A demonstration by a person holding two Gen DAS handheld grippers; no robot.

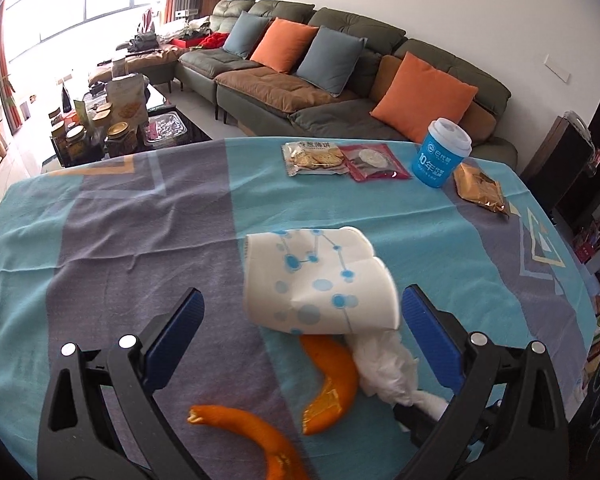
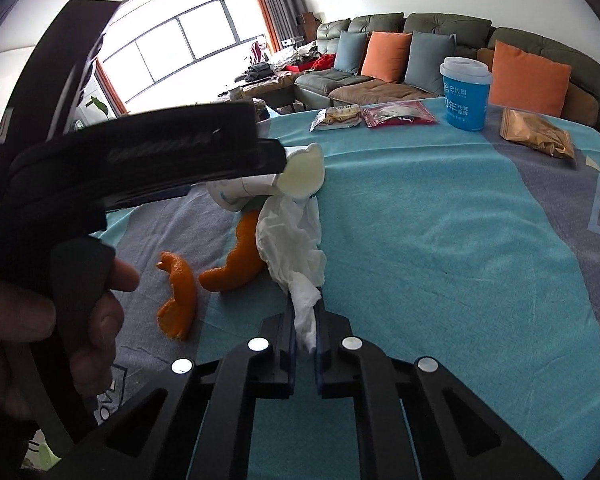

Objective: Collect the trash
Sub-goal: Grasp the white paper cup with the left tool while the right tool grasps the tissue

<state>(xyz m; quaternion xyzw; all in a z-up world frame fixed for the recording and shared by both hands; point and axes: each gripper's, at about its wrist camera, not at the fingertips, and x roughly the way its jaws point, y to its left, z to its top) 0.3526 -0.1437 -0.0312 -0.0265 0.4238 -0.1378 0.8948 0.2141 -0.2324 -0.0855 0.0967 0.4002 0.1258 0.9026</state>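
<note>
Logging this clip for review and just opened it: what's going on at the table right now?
A person is clearing trash from a table with a blue and grey tablecloth. The right hand-held gripper is shut on a crumpled white tissue. The left hand-held gripper is open, its fingers on either side of a crushed paper cup lying on its side. Two orange peels lie beside them, untouched. Snack packets and a blue lidded cup sit at the far edge.

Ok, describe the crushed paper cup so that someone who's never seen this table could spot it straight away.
On the blue and grey tablecloth, look near the orange peels. The crushed paper cup lies on its side beside a white tissue. Unlike the upright blue lidded cup, it is white with blue dots.
</note>
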